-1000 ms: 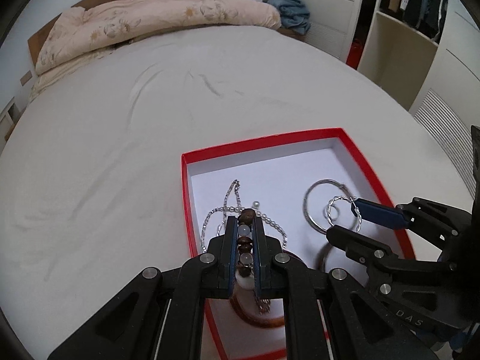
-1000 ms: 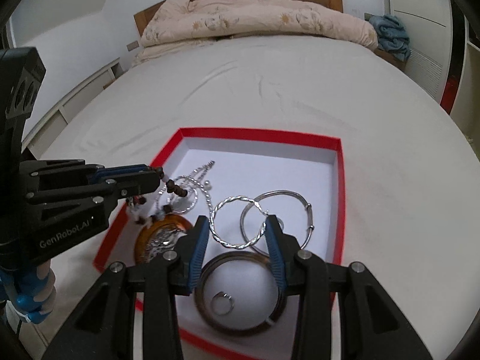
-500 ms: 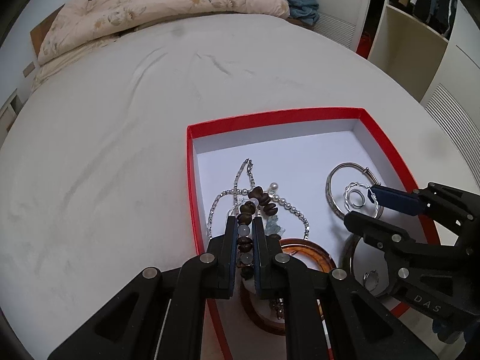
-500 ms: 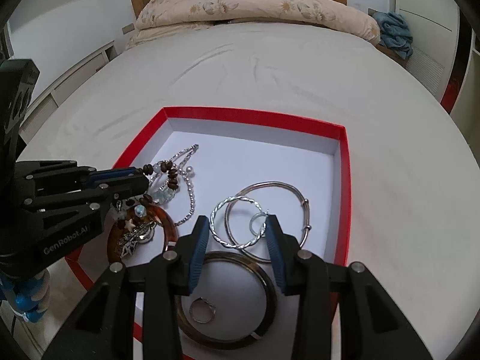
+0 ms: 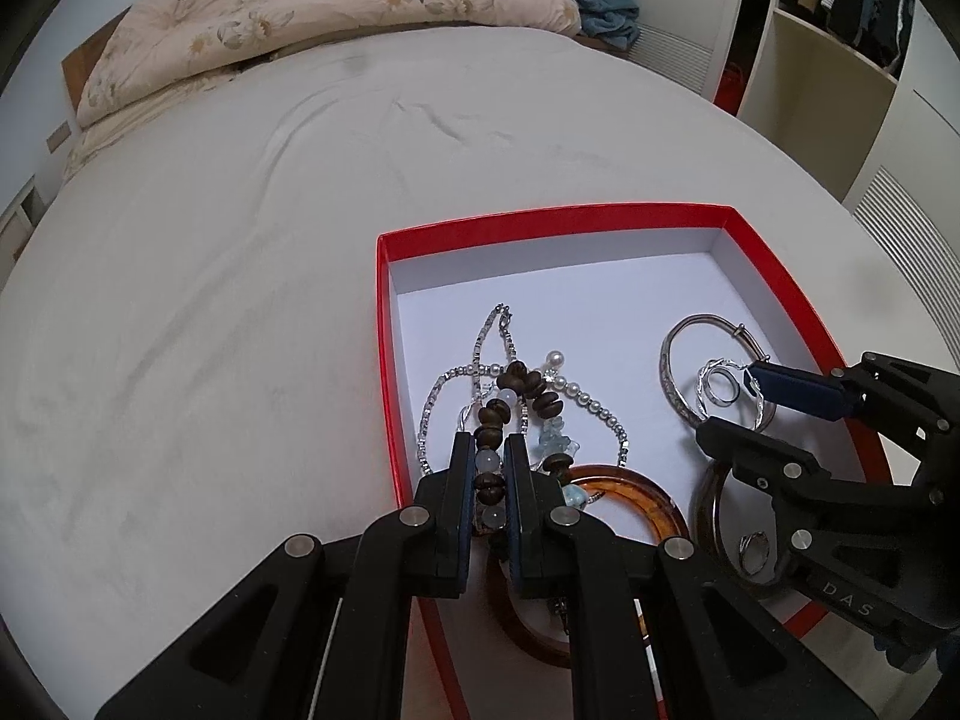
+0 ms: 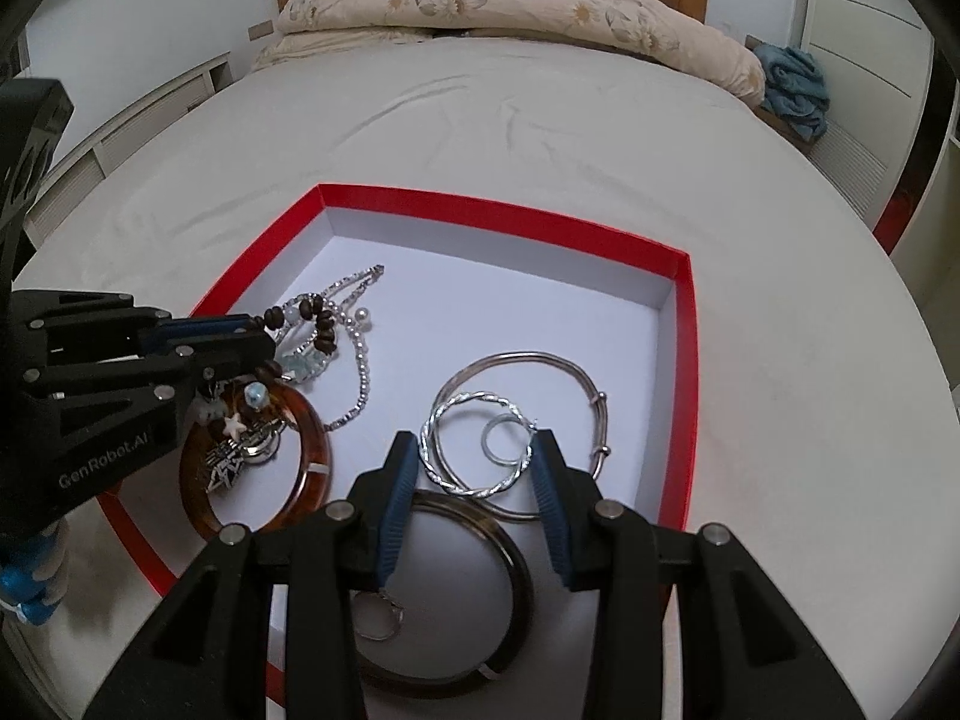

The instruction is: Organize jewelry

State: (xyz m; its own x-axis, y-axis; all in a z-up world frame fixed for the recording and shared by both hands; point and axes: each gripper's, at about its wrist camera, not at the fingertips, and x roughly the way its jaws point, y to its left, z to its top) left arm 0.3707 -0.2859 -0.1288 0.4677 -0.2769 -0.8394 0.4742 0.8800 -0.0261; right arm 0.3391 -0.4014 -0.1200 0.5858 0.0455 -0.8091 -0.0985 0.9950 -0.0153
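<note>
A red box (image 5: 540,219) (image 6: 492,204) with a white floor lies on the bed. My left gripper (image 5: 487,441) (image 6: 258,330) is shut on a bracelet of brown and pale beads (image 5: 528,384) (image 6: 324,324). The bracelet's free loop rests on silver chains (image 6: 363,384), and its charms hang into an amber bangle (image 6: 312,450) (image 5: 648,495). My right gripper (image 6: 474,450) (image 5: 726,402) is shut on a twisted silver hoop (image 6: 438,426) (image 5: 702,384), pads on either side, over a plain silver bangle (image 6: 540,357). A dark bangle (image 6: 516,570) and a small ring (image 6: 378,618) lie under the right fingers.
The box sits near the front of a wide white sheet (image 5: 240,240). A rolled floral quilt (image 6: 510,6) lies along the wooden headboard, with a blue cloth (image 6: 792,84) beside it. Wardrobe shelves (image 5: 840,60) stand to the right of the bed.
Both views now sit closer over the box. The bead loop has come down onto the chains ahead of the left fingers. Both grips look the same.
</note>
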